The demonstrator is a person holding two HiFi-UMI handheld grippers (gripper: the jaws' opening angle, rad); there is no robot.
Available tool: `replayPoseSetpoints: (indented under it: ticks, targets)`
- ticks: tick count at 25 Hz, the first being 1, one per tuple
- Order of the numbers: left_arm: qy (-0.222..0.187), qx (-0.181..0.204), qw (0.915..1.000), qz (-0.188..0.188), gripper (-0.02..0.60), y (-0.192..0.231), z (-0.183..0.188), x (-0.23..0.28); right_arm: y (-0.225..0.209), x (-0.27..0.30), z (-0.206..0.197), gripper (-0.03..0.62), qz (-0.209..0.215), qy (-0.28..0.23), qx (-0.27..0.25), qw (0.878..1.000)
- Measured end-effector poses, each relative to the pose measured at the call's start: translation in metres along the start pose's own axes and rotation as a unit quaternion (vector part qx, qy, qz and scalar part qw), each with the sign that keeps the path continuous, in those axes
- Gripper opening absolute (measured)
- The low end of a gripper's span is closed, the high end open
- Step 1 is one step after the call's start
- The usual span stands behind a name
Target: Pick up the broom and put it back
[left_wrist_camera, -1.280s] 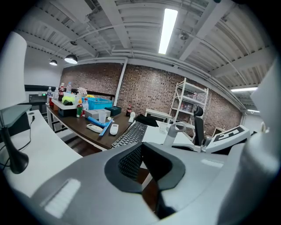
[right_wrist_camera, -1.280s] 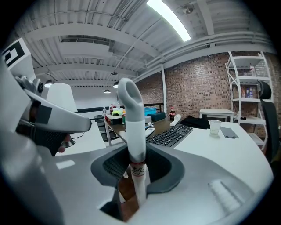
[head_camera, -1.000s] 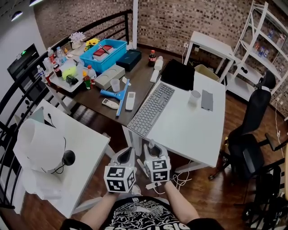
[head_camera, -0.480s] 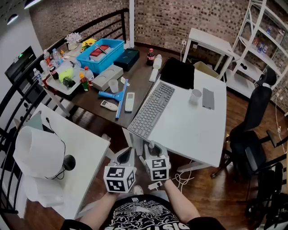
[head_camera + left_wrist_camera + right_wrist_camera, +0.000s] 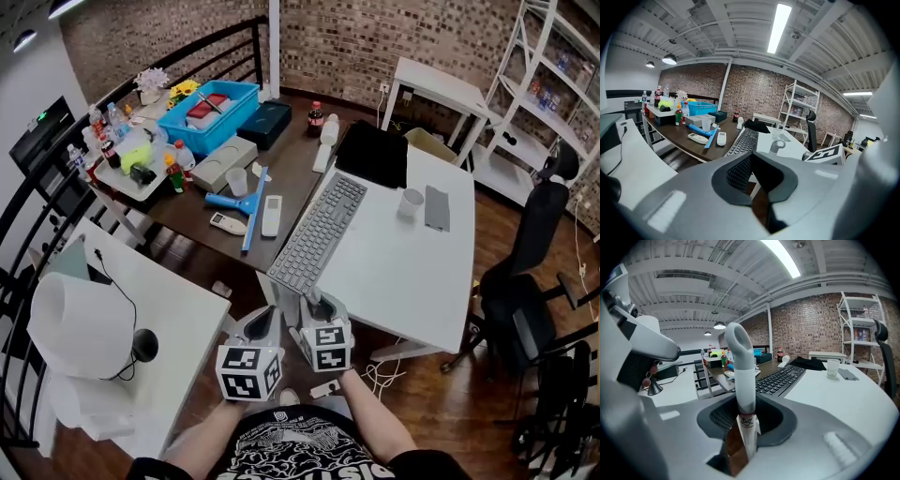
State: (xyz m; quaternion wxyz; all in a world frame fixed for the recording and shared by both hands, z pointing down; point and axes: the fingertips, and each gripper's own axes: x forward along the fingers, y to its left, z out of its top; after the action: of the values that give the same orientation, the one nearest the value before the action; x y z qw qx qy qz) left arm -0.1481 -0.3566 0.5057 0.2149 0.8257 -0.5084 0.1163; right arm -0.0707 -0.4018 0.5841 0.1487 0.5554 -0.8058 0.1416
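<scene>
So, the right gripper (image 5: 319, 315) has its fingers (image 5: 721, 418) clamped on a white tubular broom handle (image 5: 743, 373), squeezing it just below a grey band where a small paper label sits. The handle stands nearly upright between them, and its hooked top end curls over above the gripper. The brush end is out of sight below.

The left gripper (image 5: 265, 324) is just beside the right one, their marker cubes side by side. Its fingers (image 5: 738, 171) are pressed together with nothing between them.

Both grippers hang low over the brown wooden floor (image 5: 422, 403), in the gap between two white worktops. They sit just off the near corner of the long white worktop (image 5: 403, 272), which carries a grey keyboard (image 5: 319, 230) and a white cup (image 5: 410, 202). The other white worktop (image 5: 178, 319) is on the left, with a big white lamp shade (image 5: 75, 323) on it.

Further back, the dark brown worktop (image 5: 295, 164) is cluttered. It holds a blue plastic squeegee (image 5: 246, 202), a white remote control (image 5: 271, 214) just beside it and a blue plastic bin (image 5: 211, 112). A black office chair (image 5: 525, 281) stands off to the right.
</scene>
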Motion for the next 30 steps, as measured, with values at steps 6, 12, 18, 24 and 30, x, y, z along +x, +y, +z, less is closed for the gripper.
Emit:
replayPoseSetpoints:
  ticks: [6, 12, 18, 24, 30]
  targets:
    - [0.0, -0.002, 1.0, 0.002, 0.005, 0.007, 0.003, 0.004, -0.008, 0.015, 0.004, 0.098, -0.008, 0.001, -0.002, 1.0]
    - [-0.003, -0.004, 1.0, 0.002, 0.005, 0.016, 0.007, 0.009, -0.01, 0.028, 0.006, 0.098, -0.012, 0.006, -0.007, 1.0]
    - [-0.003, -0.009, 0.9999, 0.004, 0.005, 0.022, 0.01, 0.011, -0.015, 0.035, 0.01, 0.098, -0.024, 0.011, -0.015, 1.0]
    - [-0.003, -0.013, 0.9999, 0.006, 0.005, 0.024, 0.008, 0.013, -0.017, 0.04, 0.003, 0.098, -0.024, 0.017, -0.017, 0.999]
    - [-0.003, -0.011, 0.9999, 0.007, 0.005, 0.021, 0.008, 0.013, -0.018, 0.036, 0.004, 0.126, -0.018, 0.016, -0.004, 1.0]
